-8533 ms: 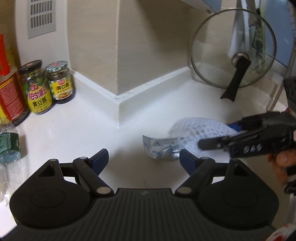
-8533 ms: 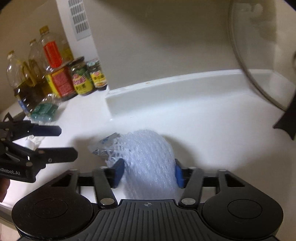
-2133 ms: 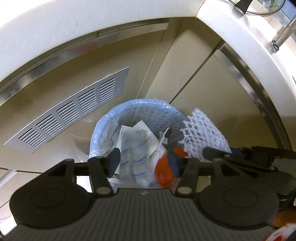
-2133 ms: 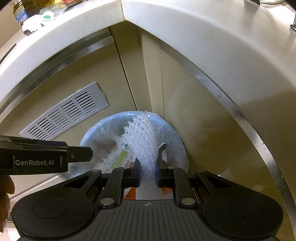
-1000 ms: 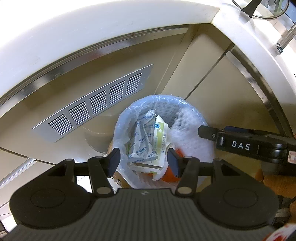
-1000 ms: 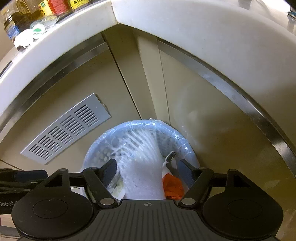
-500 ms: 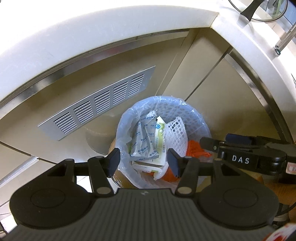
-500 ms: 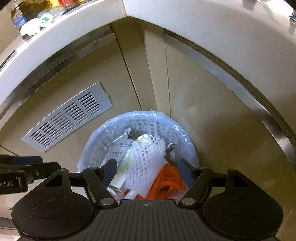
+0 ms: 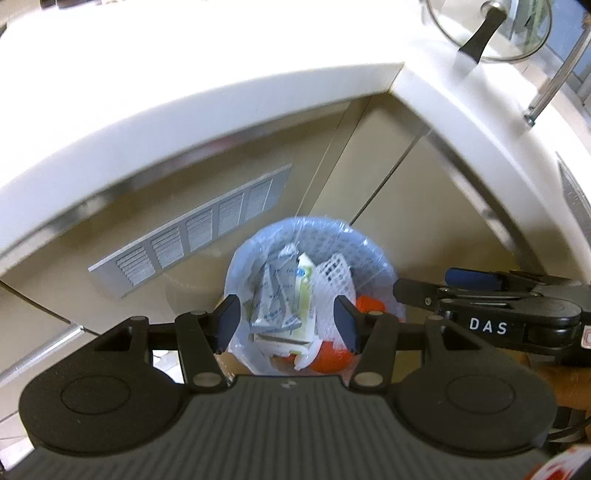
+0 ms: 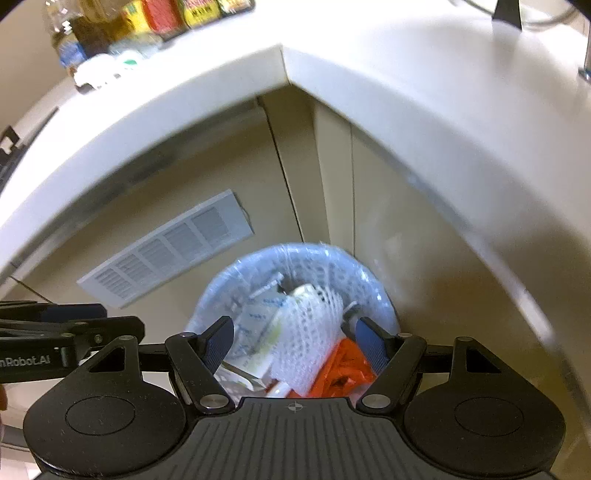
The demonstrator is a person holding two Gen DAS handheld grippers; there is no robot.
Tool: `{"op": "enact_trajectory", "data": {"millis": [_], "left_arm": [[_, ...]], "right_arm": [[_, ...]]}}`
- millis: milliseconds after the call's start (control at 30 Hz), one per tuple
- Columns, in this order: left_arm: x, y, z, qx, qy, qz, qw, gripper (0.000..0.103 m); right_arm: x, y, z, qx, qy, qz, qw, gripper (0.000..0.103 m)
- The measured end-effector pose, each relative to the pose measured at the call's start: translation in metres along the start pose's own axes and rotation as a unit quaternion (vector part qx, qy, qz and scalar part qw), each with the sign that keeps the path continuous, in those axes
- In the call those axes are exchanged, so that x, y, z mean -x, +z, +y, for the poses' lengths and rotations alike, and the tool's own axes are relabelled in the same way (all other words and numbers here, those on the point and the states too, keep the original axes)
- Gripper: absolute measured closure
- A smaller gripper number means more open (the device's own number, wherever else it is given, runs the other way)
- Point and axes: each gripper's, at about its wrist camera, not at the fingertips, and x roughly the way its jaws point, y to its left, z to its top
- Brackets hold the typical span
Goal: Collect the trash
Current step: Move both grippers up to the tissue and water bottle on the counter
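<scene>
Trash: white foam net [image 10: 310,332], printed packets [image 9: 275,299] and orange scrap [image 10: 345,369], all lying inside the lined bin [image 10: 295,258] on the floor at the cabinet corner, below the white surface [image 10: 406,92]. Left claw [image 9: 288,323]: jaws parted, nothing between them, above the bin. Right claw [image 10: 295,343]: jaws wide apart, likewise empty. Grey vent [image 9: 192,236] just beside the bin. Jars [image 10: 166,14] and glass lid [image 9: 491,29] on the surface.

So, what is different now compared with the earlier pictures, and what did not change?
The white foam net went from the counter, held by the right gripper, into the trash bin and was let go. The printed wrapper also left the counter and lies in the bin. Both grippers, the left gripper too, are open and have backed away upward. The bin, the vent grille and the counter stayed in place.
</scene>
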Motion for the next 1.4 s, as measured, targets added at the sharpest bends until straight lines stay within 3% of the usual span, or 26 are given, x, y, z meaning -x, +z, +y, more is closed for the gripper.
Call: {"op": "enact_trajectory", "data": {"millis": [167, 333, 633, 1133, 1400], "left_arm": [[0.027, 0.005, -0.005, -0.007, -0.006, -0.035, 0.9993, 0.051], [0.057, 0.014, -0.013, -0.008, -0.012, -0.072, 0.9973, 0.051], [0.1, 0.046, -0.015, 0.009, 0.026, -0.15, 0.9883, 0.05], [0.132, 0.077, 0.02, 0.083, 0.142, -0.209, 0.9641, 0.043], [0.125, 0.095, 0.046, 0.085, 0.157, -0.208, 0.9616, 0.037]], "right_arm": [[0.028, 0.011, 0.013, 0.043, 0.016, -0.032, 0.998, 0.03], [0.06, 0.019, 0.032, 0.12, 0.022, -0.087, 0.989, 0.03], [0.09, 0.056, 0.039, 0.136, 0.065, -0.148, 0.977, 0.03], [0.076, 0.136, 0.054, 0.189, 0.147, -0.185, 0.953, 0.03], [0.047, 0.16, 0.079, 0.187, 0.16, -0.181, 0.952, 0.03]]}}
